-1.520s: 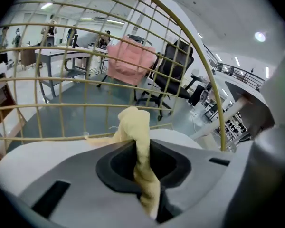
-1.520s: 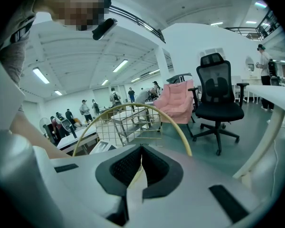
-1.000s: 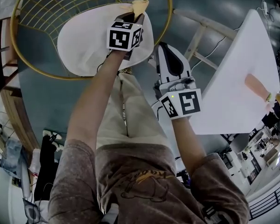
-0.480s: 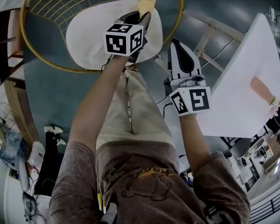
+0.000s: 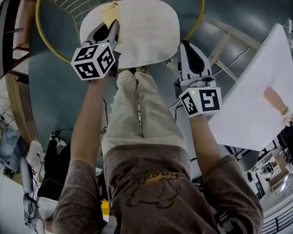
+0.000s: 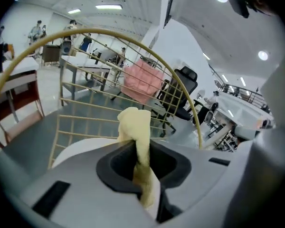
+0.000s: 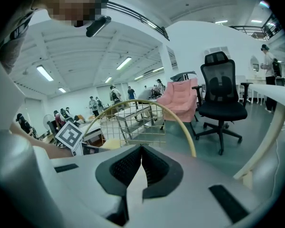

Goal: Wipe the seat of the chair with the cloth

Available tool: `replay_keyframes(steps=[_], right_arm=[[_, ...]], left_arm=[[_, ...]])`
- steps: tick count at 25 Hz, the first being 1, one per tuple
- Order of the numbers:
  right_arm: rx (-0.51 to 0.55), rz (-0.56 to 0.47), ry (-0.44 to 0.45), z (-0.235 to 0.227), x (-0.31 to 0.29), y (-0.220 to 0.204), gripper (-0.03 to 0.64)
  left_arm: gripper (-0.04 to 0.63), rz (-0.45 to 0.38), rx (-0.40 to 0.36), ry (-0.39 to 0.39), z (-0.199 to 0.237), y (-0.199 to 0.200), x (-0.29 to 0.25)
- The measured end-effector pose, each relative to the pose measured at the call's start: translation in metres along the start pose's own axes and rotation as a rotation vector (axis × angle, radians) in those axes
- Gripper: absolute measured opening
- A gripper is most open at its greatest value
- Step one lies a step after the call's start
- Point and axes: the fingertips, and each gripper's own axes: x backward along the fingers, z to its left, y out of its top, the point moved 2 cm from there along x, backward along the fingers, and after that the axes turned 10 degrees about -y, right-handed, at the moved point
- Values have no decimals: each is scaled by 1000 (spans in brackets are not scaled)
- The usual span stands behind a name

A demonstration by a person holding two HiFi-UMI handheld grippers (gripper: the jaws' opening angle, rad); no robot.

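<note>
Pinching the yellow cloth in the left gripper, jaws clamped on its fold, at the upper left of the head view. Holding it over the left edge of the chair's white seat. Keeping the right gripper right of centre, just beside the seat, jaws pressed together on nothing.

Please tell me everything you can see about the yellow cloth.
The cloth is pale yellow, soft and crumpled, and looks like thin fabric. It is bunched into a narrow strip and pinched between the closed jaws of the left tool, with a rounded tuft sticking out past the tips. In the head view it appears to lie on the white seat, near the seat's left edge.
</note>
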Motion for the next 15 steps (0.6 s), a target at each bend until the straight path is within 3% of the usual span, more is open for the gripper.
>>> replay_keyframes(steps=[6,10,15], right_arm=[[2,1,33,16,-9,1,26],[12,1,60,23,-13,-1,26],[11,9,62,26,-18,-4,26]], left_arm=[[57,-16,0,174,59,-1,60],[57,-21,38,242,82,-3,96],[57,13,33,309,102,-12,122]])
